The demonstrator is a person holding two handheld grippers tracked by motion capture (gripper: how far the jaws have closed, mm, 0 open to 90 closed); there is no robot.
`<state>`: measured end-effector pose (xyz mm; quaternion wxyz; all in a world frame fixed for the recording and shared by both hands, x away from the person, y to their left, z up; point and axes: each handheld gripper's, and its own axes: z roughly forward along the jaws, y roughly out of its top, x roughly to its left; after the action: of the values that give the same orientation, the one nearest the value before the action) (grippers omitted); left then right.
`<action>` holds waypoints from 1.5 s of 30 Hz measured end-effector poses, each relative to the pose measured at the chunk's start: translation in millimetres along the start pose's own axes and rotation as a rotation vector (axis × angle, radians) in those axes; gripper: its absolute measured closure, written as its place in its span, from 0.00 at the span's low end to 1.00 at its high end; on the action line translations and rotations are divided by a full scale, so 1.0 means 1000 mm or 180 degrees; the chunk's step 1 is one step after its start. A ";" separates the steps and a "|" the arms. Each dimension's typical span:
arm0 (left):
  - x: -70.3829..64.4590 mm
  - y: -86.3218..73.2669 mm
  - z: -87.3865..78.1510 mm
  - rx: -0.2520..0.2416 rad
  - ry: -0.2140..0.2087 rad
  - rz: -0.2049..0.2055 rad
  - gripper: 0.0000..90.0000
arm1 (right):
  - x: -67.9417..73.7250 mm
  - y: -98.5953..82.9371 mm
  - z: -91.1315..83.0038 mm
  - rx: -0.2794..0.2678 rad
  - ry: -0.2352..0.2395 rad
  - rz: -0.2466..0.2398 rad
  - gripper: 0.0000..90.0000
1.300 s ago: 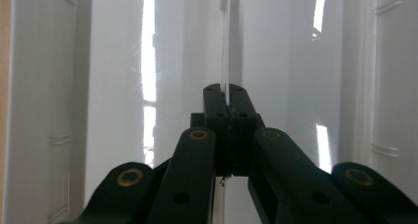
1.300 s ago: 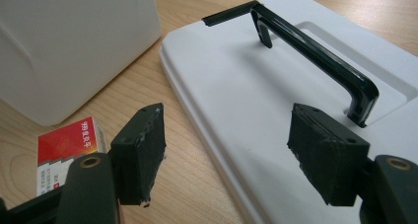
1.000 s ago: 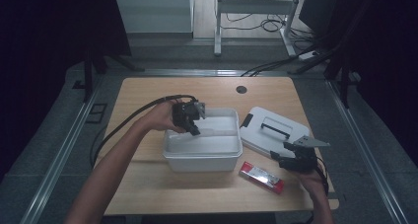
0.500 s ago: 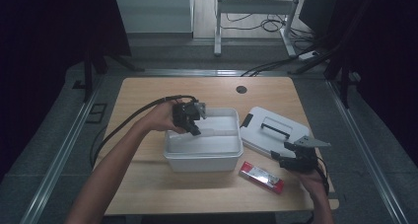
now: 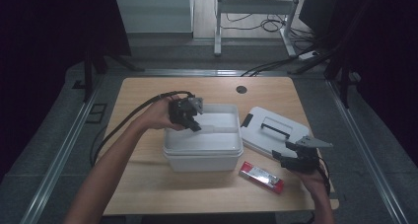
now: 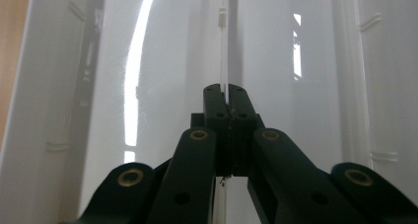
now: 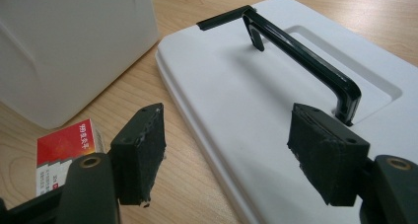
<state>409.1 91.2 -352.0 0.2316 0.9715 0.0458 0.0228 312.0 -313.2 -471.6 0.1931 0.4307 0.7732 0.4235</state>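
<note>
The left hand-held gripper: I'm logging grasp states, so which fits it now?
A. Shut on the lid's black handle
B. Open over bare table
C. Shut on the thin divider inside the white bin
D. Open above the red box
C: the left gripper view shows the left hand-held gripper with its jaws pressed together on the thin divider inside the white bin.

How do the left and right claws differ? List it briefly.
The left claw is shut on a thin divider inside the white box; the right claw is open and empty. The left claw points down into the box; the right claw sits low, facing the white lid. Both are black.
</note>
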 end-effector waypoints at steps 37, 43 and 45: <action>0.001 -0.111 -0.138 -0.0294 0.0837 -0.0771 1.00 | -0.002 -0.002 0.001 0.0036 -0.0017 0.0033 0.34; 0.001 -0.143 -0.152 -0.0280 0.0920 -0.0990 1.00 | -0.001 -0.002 0.003 0.0059 -0.0009 0.0025 0.34; 0.000 -0.154 -0.153 -0.0279 0.0941 -0.1068 1.00 | 0.000 -0.003 0.003 0.0064 -0.0008 0.0021 0.34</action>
<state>386.7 297.1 -285.1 0.2650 0.9253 0.2391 0.1280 313.3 -312.6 -475.6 0.1884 0.4357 0.7758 0.4157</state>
